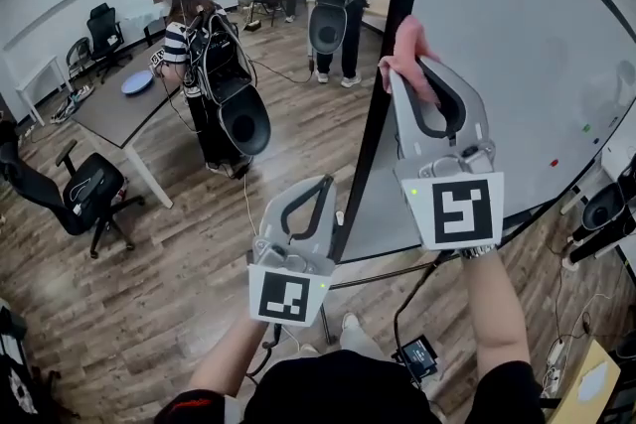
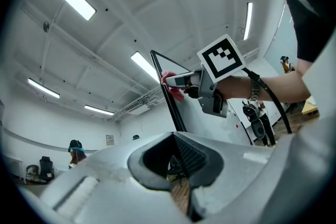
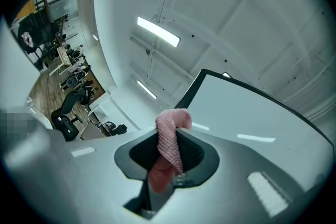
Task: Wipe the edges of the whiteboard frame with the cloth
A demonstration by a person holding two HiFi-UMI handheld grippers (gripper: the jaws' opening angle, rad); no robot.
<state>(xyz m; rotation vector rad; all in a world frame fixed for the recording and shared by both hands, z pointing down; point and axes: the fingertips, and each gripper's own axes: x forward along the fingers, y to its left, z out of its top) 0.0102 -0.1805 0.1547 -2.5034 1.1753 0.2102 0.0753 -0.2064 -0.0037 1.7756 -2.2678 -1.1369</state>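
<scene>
Right gripper point(image 1: 405, 74) jaws clamped on pink cloth point(image 1: 408, 43), cloth against the black whiteboard frame point(image 1: 373, 144). Left gripper point(image 1: 323, 182) jaws together, empty, just left of the frame, nearer.

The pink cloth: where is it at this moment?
The pink cloth is clamped in the right gripper, right of centre in the head view, held against the whiteboard's black frame on the board's left edge.

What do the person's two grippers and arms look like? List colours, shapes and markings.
Left gripper and right gripper: light grey shells, dark inner loops, each with a white cube bearing a black square marker. A black cable trails from the right one; wristwatch; black sleeves.
</scene>
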